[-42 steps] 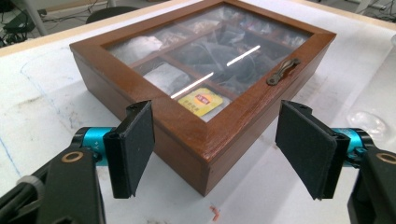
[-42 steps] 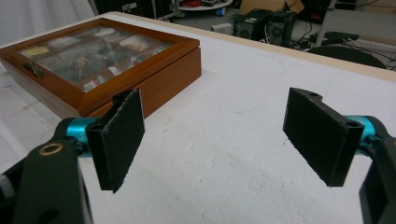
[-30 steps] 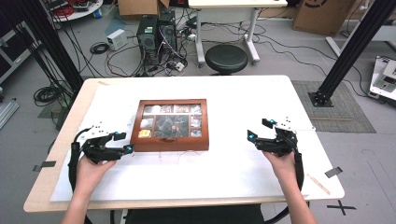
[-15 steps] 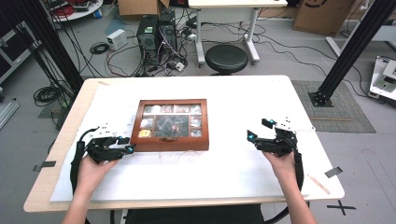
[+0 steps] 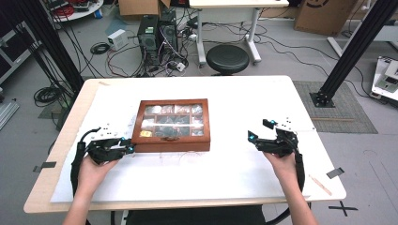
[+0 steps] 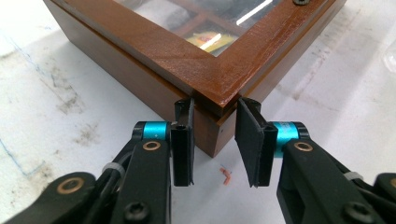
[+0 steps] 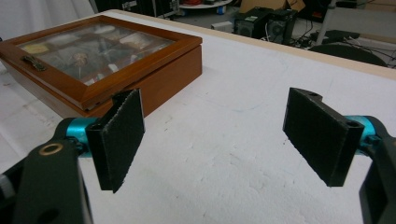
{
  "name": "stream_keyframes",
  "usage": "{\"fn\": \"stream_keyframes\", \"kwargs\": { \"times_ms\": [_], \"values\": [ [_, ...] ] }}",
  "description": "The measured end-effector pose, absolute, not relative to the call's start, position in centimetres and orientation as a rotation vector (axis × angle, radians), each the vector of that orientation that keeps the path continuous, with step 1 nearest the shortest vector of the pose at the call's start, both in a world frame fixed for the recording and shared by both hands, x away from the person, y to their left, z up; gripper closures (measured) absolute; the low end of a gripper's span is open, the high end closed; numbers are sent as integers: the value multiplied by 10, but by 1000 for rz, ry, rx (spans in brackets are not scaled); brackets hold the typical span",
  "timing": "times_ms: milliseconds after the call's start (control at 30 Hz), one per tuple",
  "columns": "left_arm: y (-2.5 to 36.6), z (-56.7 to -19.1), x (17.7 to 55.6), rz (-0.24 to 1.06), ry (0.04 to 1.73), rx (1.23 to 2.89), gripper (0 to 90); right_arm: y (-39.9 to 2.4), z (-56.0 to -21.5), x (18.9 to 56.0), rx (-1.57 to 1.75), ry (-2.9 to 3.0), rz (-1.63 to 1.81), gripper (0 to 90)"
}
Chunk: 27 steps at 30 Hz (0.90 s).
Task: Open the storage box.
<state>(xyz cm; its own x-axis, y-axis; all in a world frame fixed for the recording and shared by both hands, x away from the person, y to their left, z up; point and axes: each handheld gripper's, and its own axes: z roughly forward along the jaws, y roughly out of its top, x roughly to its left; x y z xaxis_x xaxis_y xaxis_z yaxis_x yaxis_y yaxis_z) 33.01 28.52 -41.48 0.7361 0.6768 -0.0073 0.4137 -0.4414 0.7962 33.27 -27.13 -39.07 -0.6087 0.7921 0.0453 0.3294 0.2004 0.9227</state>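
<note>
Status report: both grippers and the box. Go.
Left gripper open, fingers straddling near corner of wooden box. Right gripper open, off to the side. Box lid shut. Small orange scrap below corner.

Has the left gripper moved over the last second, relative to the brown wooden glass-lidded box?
Yes. The left gripper has moved rightward to the near left corner of the brown wooden glass-lidded box, which has stayed put.

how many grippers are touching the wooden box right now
1. The left gripper has its jaws around the near left corner of the wooden box. The right gripper hovers open over bare table, well clear of the box.
</note>
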Motion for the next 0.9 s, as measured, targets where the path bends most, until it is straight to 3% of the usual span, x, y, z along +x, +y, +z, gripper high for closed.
{"fn": "stream_keyframes", "kwargs": {
  "times_ms": [533,900],
  "values": [
    [284,-404,327,456,848,2008,654,-270,-391,333,1041,2039,1395,211],
    [282,-394,326,545,869,1925,563,-270,-391,333,1045,2040,1397,211]
  ]
}}
